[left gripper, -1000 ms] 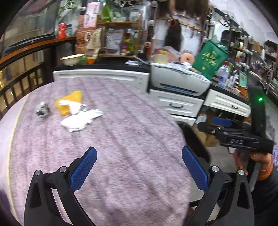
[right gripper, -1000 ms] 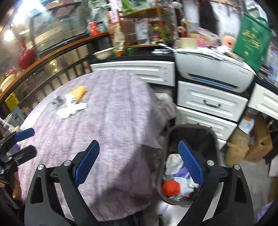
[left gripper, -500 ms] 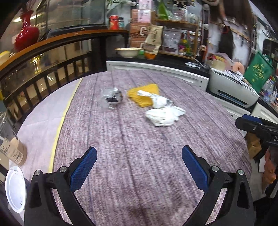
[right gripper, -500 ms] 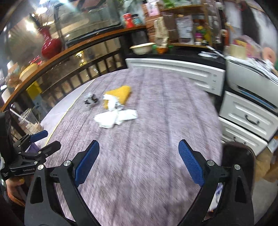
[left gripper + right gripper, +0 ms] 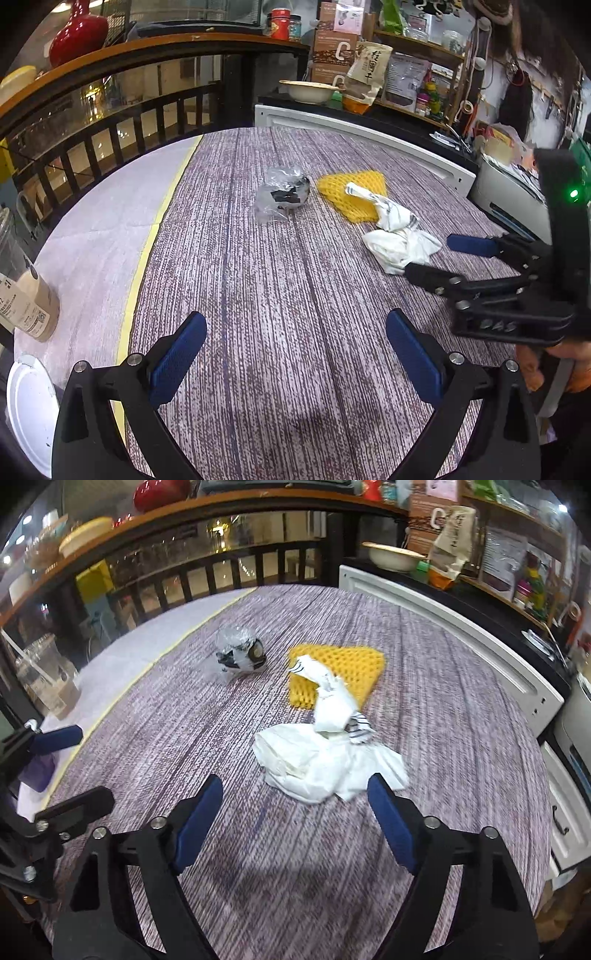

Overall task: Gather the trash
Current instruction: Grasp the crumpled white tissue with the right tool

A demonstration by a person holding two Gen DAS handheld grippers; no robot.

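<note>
My right gripper (image 5: 295, 812) hangs over the tabletop (image 5: 443, 701) with the crumpled white paper (image 5: 325, 764) just ahead of its fingertips; its jaws have just been closing, are still wide apart, and nothing is between them. Beyond the paper lies a yellow foam net (image 5: 347, 672), and left of the net a clear plastic wrapper ball (image 5: 240, 651). My left gripper (image 5: 295, 350) is spread wide and empty, nearer me than the paper.

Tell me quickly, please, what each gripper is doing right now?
Left gripper: open, empty, above the table.
Right gripper: open, jaws just been closing, nothing between them, near the white crumpled paper.
</note>
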